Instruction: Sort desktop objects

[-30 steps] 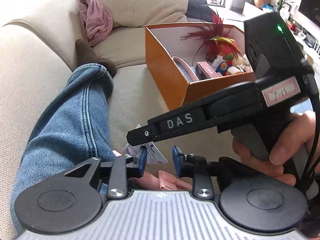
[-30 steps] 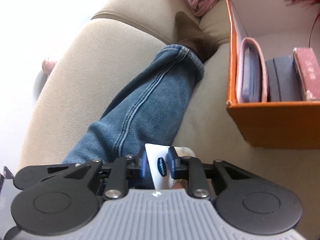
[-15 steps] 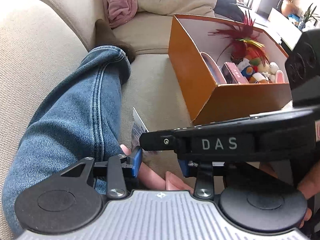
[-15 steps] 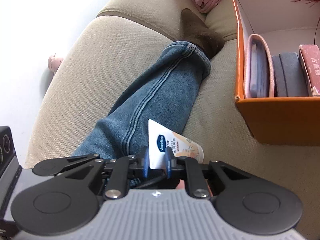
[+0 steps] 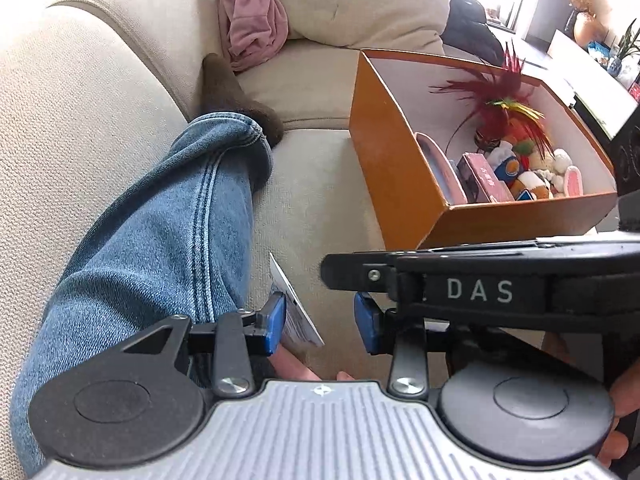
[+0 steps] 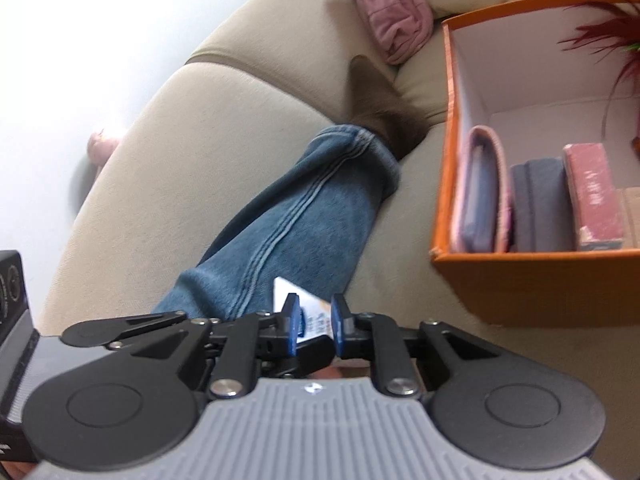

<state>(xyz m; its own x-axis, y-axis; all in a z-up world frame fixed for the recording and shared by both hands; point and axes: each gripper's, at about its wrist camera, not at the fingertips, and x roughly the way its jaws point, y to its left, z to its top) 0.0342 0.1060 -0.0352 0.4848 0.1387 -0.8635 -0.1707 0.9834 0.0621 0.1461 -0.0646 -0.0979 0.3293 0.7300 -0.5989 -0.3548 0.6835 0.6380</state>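
Right gripper [image 6: 314, 330]: jaws narrow, with a white tube [image 6: 308, 312] between the blue pads; the left pad lies against it, a slim gap shows at the right pad, so whether the grip is firm I cannot tell. Crimped end points up and away, likely so it can go into a box end first.

Left gripper [image 5: 320, 320]: jaws well apart, nothing clamped. The tube [image 5: 294, 312] sits just inside its left pad, not squeezed. It looks set for a handover or simply standing by.

Just beyond, a denim leg [image 5: 160, 232] runs along the sofa seat [image 5: 312, 200], close on the left of both grippers.

Farther right, an orange box [image 5: 396, 184], open-topped. Near end holds upright flat items packed side by side; soft toys and red feathers fill the far end.

Room: a bare strip of seat lies between leg and box wall. The near rim is the edge to clear; free slots look narrow.
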